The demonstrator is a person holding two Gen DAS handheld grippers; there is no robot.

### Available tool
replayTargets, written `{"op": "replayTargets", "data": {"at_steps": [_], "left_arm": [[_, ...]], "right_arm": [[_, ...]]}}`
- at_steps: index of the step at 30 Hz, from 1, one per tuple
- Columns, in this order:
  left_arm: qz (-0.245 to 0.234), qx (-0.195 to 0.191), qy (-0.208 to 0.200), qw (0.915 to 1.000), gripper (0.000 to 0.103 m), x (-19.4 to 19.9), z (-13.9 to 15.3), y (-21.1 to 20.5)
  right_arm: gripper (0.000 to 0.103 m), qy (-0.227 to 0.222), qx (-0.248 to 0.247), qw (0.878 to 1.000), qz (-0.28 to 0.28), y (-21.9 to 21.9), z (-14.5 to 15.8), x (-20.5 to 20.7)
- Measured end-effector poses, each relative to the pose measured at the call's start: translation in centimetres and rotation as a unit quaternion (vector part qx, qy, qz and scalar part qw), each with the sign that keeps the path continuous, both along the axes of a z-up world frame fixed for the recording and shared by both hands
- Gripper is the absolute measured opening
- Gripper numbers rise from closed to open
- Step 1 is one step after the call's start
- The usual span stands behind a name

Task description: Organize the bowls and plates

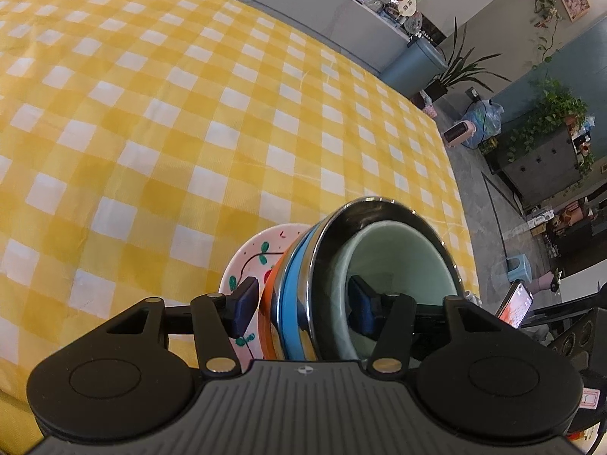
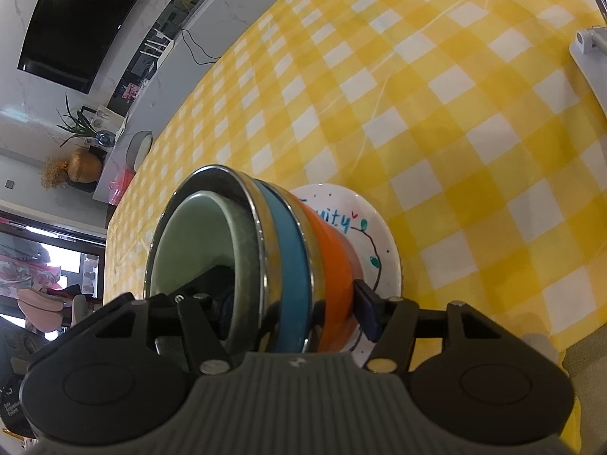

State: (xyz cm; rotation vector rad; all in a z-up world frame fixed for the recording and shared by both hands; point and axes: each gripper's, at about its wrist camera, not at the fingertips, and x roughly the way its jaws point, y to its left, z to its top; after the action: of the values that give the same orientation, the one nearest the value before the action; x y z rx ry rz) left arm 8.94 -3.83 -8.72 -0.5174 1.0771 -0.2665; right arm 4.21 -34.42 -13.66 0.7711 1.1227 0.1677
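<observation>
A stack of nested bowls sits on a white painted plate point(image 1: 252, 256) on the yellow checked tablecloth. From the outside in: an orange bowl point(image 2: 337, 265), a blue bowl point(image 2: 290, 261), a steel bowl point(image 1: 343, 223) and a pale green bowl point(image 1: 394, 261). My left gripper point(image 1: 303, 309) is shut on the stack's rims, one finger point(image 1: 242, 303) outside, one point(image 1: 362, 305) inside the green bowl. My right gripper point(image 2: 296, 307) grips the same stack on its opposite side, one finger point(image 2: 366, 313) over the plate point(image 2: 373, 227), the other inside the green bowl point(image 2: 197, 242).
The yellow checked table point(image 1: 170, 113) stretches wide beyond the stack. A white plastic object point(image 2: 592, 60) lies at the right edge of the right wrist view. Beyond the table's right edge are the floor, plants and a small blue stool point(image 1: 518, 267).
</observation>
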Motion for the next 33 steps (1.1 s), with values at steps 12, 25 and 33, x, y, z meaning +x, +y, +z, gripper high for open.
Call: {"op": "replayTargets", "data": {"at_steps": [12, 25, 33], "left_arm": [[-0.010, 0.019, -0.015, 0.9997, 0.050, 0.0, 0.9, -0.3], [-0.033, 0.084, -0.102, 0.9907, 0.057, -2.2, 4.8, -0.4], [-0.039, 0.163, -0.214, 0.9624, 0.057, -6.8, 9.0, 0.4]], "right_arm": [[0.071, -0.008, -0.059, 0.998, 0.000, 0.6, 1.6, 0.4], [0.080, -0.131, -0.207, 0.969, 0.030, 3.0, 7.0, -1.0], [0.088, -0.243, -0.261, 0.932, 0.072, 5.7, 10.2, -4.4]]}}
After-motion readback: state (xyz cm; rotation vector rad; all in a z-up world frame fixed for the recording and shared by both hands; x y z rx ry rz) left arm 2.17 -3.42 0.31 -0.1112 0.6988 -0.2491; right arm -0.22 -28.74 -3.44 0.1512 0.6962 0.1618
